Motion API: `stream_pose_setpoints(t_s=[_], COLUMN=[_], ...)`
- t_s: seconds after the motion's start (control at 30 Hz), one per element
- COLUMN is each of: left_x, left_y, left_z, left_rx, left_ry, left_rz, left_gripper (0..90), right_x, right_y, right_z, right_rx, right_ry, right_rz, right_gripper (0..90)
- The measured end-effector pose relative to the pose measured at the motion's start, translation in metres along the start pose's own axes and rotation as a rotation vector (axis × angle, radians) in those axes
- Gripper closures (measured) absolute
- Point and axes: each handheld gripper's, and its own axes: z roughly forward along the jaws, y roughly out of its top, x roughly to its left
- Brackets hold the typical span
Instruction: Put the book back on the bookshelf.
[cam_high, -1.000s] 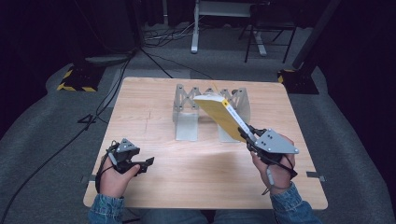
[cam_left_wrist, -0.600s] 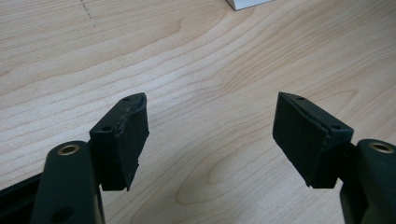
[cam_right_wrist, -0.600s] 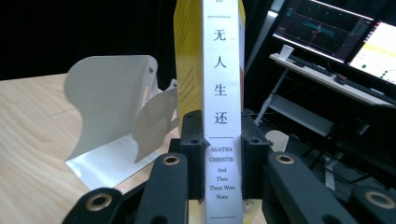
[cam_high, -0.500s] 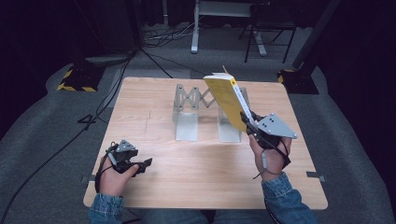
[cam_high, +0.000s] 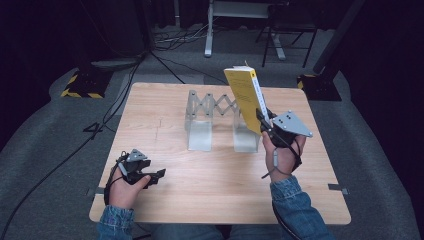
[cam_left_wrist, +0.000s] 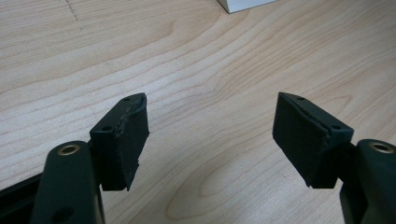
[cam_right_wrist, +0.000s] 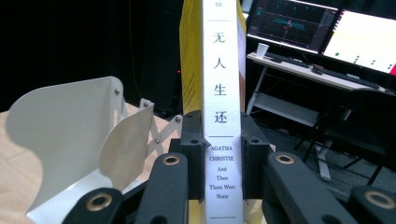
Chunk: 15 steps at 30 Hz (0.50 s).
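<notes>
A yellow paperback book (cam_high: 245, 97) with a white spine (cam_right_wrist: 222, 107) stands nearly upright in the air, over the right plate of the grey expanding book rack (cam_high: 215, 122). My right gripper (cam_high: 264, 122) is shut on the book's lower spine; both pads press its covers in the right gripper view (cam_right_wrist: 222, 158). My left gripper (cam_high: 159, 175) rests near the table's front left, held in a hand. In the left gripper view its jaws (cam_left_wrist: 210, 135) stand open over bare wood with nothing between them.
The wooden table (cam_high: 165, 140) sits on grey carpet. Behind it stand a desk frame (cam_high: 240, 20) and yellow-black striped bases (cam_high: 80, 85). Monitors (cam_right_wrist: 327, 32) glow on a desk in the right gripper view. A cable (cam_high: 100, 135) trails off the left.
My right gripper has swung the book from a flat slant up to nearly upright and carried it slightly toward the rack. The left gripper has stayed put.
</notes>
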Motion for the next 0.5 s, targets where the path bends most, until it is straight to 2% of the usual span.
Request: stream_pose_setpoints(t_s=[0.23, 0.27, 0.5], left_x=[0.001, 0.002, 0.002], left_y=[-0.002, -0.002, -0.002], left_z=[0.000, 0.000, -0.001], left_rx=[-0.007, -0.004, -0.003], left_ry=[0.000, 0.003, 0.003], left_rz=[-0.012, -0.004, -0.007], left_gripper=[27.5, 27.5, 27.5], right_x=[-0.004, -0.004, -0.006], right_y=[-0.005, -0.006, -0.014], right_z=[0.016, 0.017, 0.025], right_rx=[-0.012, -0.014, -0.001], right_ry=[-0.035, -0.038, -0.045], right_rz=[0.079, 0.086, 0.108], right_gripper=[76.3, 76.3, 76.2])
